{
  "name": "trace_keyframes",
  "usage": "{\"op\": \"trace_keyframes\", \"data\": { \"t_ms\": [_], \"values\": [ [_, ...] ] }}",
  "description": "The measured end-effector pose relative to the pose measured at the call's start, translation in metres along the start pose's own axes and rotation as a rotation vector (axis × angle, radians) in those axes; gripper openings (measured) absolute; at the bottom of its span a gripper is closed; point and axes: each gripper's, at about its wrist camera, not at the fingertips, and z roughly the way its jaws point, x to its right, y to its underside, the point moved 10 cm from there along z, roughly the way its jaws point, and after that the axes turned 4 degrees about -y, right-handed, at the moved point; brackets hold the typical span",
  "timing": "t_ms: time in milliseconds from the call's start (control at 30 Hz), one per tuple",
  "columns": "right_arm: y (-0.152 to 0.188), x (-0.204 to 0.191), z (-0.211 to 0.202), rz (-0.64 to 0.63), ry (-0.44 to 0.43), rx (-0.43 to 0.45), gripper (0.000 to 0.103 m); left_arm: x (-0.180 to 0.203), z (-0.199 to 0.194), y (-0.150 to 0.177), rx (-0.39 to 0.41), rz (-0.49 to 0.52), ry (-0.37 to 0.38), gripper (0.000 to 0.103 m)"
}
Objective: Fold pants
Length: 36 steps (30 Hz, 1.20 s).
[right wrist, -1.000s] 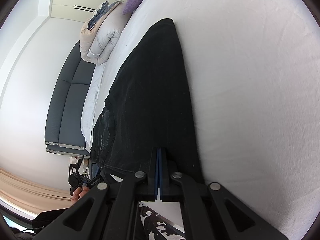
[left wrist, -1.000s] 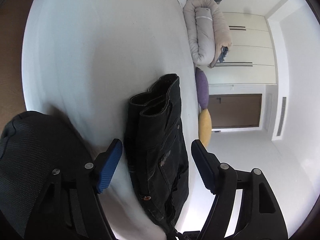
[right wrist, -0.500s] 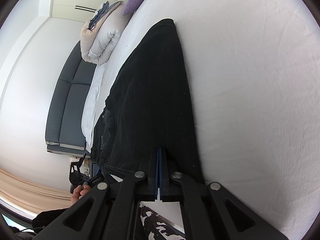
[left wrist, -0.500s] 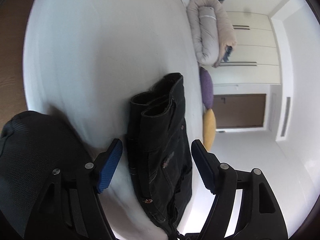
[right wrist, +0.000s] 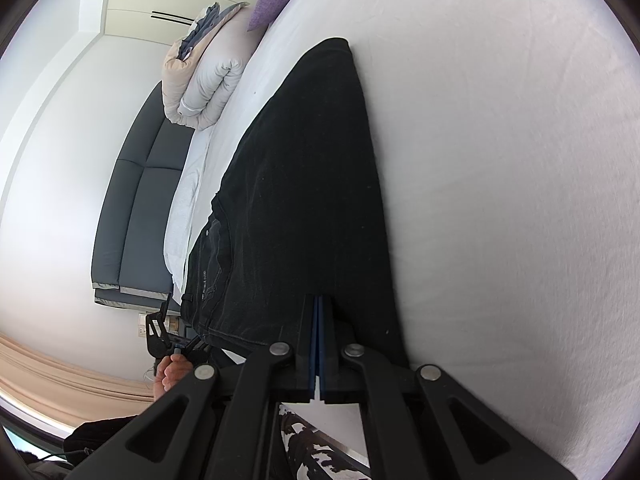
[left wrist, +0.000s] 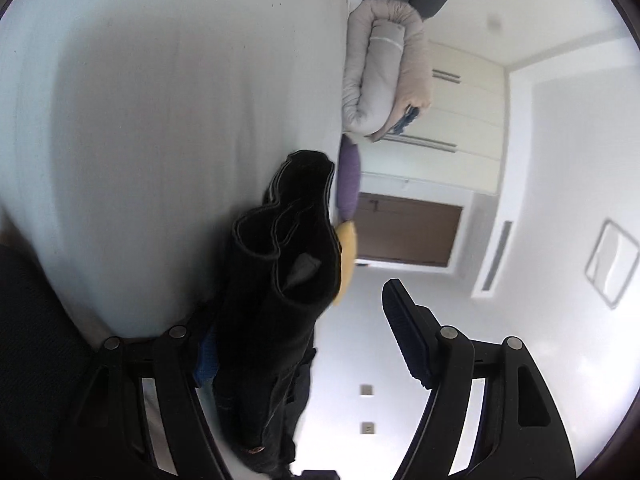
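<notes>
While the right tongs (right wrist: 319, 344) stay clenched on the pants (right wrist: 304, 200), the released left tongs (left wrist: 304, 344) straddle the waistband; closing late drops it toward 6 o'clock.

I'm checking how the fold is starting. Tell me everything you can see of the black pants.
The black pants look like dark denim with tonal stitching and small rivets. They lie lengthwise on the white bed sheet, legs stacked, narrowing toward the far hems. The right hand-held gripper is shut on the near edge. In the left wrist view the waistband end stands bunched and open, showing grey lining, with the left hand-held gripper open around it, one finger largely hidden by the cloth.
</notes>
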Motion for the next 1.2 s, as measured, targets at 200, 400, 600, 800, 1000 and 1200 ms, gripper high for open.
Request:
{"op": "trace_keyframes", "data": {
  "t_ms": [200,400,600,800,1000,1200],
  "values": [
    [0.0,0.001,-0.002,-0.001,-0.002,0.003,0.0,-0.002,0.004,0.002,-0.009,0.086,-0.092,0.041],
    [-0.002,-0.005,-0.008,-0.016,0.03,0.019,0.0,-0.001,0.01,0.009,-0.013,0.226,-0.235,0.016],
    [-0.025,-0.052,-0.026,-0.08,0.041,0.058,0.02,0.02,0.014,0.02,-0.018,0.338,-0.259,0.014],
    [-0.046,-0.13,0.04,-0.214,-0.038,-0.067,0.02,0.051,0.018,0.039,-0.026,0.464,-0.279,0.014],
    [-0.049,-0.142,0.152,-0.213,-0.006,-0.271,0.009,0.086,0.024,0.066,-0.045,0.598,-0.288,0.014],
    [-0.046,-0.121,0.199,-0.169,0.042,-0.354,0.009,0.102,0.033,0.083,-0.059,0.636,-0.291,0.014]
  ]
}}
